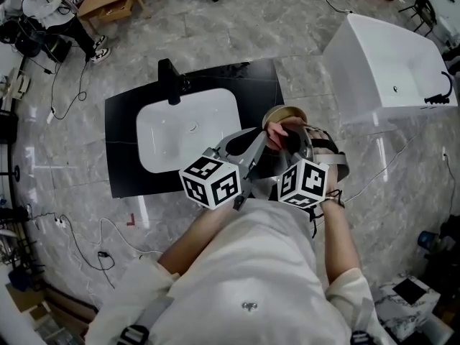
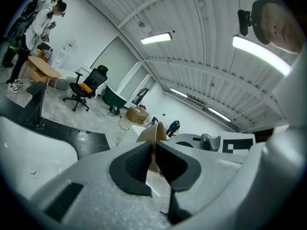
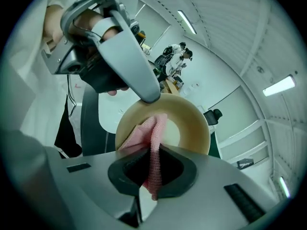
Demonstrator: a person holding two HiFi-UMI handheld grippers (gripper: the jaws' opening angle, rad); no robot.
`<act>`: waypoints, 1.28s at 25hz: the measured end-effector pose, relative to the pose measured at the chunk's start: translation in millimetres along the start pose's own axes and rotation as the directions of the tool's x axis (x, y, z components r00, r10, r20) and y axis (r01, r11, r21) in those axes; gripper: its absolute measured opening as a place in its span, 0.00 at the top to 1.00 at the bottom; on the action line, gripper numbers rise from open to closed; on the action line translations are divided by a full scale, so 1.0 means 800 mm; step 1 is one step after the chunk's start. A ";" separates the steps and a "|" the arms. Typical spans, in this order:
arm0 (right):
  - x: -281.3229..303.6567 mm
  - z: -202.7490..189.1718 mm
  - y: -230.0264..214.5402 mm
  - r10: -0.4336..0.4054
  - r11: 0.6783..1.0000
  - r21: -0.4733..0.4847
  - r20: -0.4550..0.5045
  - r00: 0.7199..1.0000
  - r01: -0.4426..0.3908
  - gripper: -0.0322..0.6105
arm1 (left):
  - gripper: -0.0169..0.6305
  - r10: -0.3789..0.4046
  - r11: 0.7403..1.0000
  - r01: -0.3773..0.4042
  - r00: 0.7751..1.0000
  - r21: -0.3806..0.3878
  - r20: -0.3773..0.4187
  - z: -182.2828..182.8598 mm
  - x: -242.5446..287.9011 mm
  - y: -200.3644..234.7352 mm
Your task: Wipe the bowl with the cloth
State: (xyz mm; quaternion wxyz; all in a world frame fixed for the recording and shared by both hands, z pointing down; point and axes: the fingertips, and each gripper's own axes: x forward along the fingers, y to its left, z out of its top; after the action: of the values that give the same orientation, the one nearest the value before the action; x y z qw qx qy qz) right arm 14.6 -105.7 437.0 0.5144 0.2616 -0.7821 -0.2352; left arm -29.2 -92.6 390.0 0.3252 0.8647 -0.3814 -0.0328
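Head view: one tan bowl (image 1: 284, 111) held just right of the sink (image 1: 187, 131). Left gripper (image 2: 154, 153) jaws pinch its rim. The right gripper view shows inside it: right gripper (image 3: 153, 162) jaws pinching one pink cloth (image 3: 154, 138) there.

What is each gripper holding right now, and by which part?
The left gripper is shut on the bowl at its rim. The right gripper is shut on a fold of the cloth, whose free end lies inside the bowl.
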 end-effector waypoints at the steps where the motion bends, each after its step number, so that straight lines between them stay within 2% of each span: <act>1: 0.000 -0.001 -0.003 -0.019 1.000 -0.021 -0.007 1.000 0.019 0.93 | 0.93 -0.003 1.000 0.003 1.000 0.000 0.000 0.000 0.000 0.000; 4: -0.002 -0.003 -0.020 -0.111 0.987 -0.118 -0.034 0.993 0.107 0.93 | 0.93 -0.011 1.000 0.011 1.000 -0.005 0.002 0.002 0.000 -0.001; 7: -0.008 0.002 -0.046 -0.236 0.952 -0.208 -0.032 0.971 0.224 0.92 | 0.94 -0.019 1.000 0.019 1.000 -0.006 0.001 0.002 0.001 -0.004; 9: -0.013 0.007 -0.058 -0.293 0.933 -0.223 -0.017 0.956 0.282 0.92 | 0.94 -0.030 1.000 0.030 1.000 -0.005 0.001 0.001 0.003 -0.007; 11: -0.015 0.010 -0.062 -0.313 0.928 -0.217 -0.010 0.950 0.304 0.92 | 0.94 -0.044 0.999 0.044 0.999 0.000 0.009 0.003 0.003 -0.011; 16: -0.011 0.016 -0.066 -0.300 0.935 -0.195 0.006 0.954 0.296 0.92 | 0.93 -0.075 0.997 0.075 0.997 0.020 0.012 0.009 0.004 -0.019; 23: -0.021 0.051 -0.061 -0.226 0.970 -0.049 0.156 0.962 0.236 0.92 | 0.93 -0.094 0.995 0.093 0.995 0.021 0.024 0.015 0.005 -0.022; 27: -0.017 0.053 -0.049 -0.213 0.972 -0.067 0.154 0.965 0.225 0.92 | 0.93 -0.080 0.997 0.079 0.997 0.014 0.021 0.012 0.005 -0.015; 28: -0.014 0.049 -0.041 -0.195 0.976 -0.066 0.148 0.970 0.206 0.92 | 0.93 -0.078 0.997 0.077 0.997 0.013 0.019 0.011 0.005 -0.015; 31: 0.007 0.010 0.013 -0.063 0.996 -0.059 0.091 0.994 0.068 0.92 | 0.94 -0.078 0.997 0.078 0.997 0.001 0.018 0.009 0.005 -0.013; 32: 0.003 0.016 0.005 -0.075 0.994 -0.069 0.098 0.992 0.082 0.92 | 0.94 -0.079 0.997 0.079 0.997 -0.008 0.019 0.009 0.005 -0.012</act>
State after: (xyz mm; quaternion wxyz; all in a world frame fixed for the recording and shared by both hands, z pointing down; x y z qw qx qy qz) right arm 1.0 -103.0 436.7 0.4761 0.2618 -0.7857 -0.2958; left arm -22.4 -94.6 379.4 0.3240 0.8772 -0.3499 -0.0554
